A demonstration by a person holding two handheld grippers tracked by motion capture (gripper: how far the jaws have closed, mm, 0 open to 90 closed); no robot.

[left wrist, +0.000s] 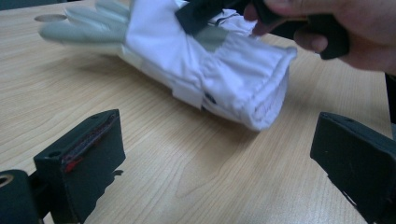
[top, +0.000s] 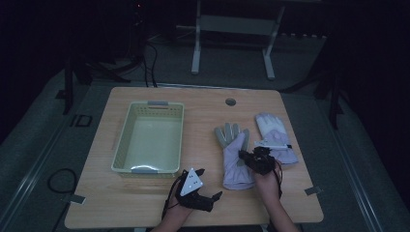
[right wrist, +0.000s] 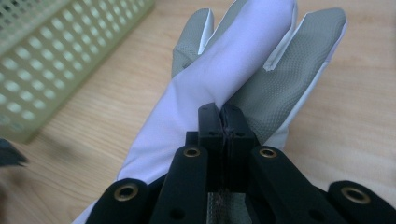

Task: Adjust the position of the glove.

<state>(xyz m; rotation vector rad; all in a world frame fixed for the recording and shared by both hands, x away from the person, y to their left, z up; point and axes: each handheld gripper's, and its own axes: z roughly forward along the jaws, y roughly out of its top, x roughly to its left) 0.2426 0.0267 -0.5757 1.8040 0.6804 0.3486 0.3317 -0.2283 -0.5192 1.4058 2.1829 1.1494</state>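
Note:
Two pale lavender gloves with grey palms lie on the wooden table. The nearer glove lies with its fingers pointing away from me. My right gripper is shut, and its jaws pinch a ridge of fabric on the back of this glove. The second glove lies just to the right of it. My left gripper stands open near the table's front edge. Its jaws are wide apart with nothing between them, and it points at the nearer glove's cuff.
A pale green mesh basket stands empty on the left half of the table. A round cable hole sits near the far edge. A white frame stands on the floor beyond the table.

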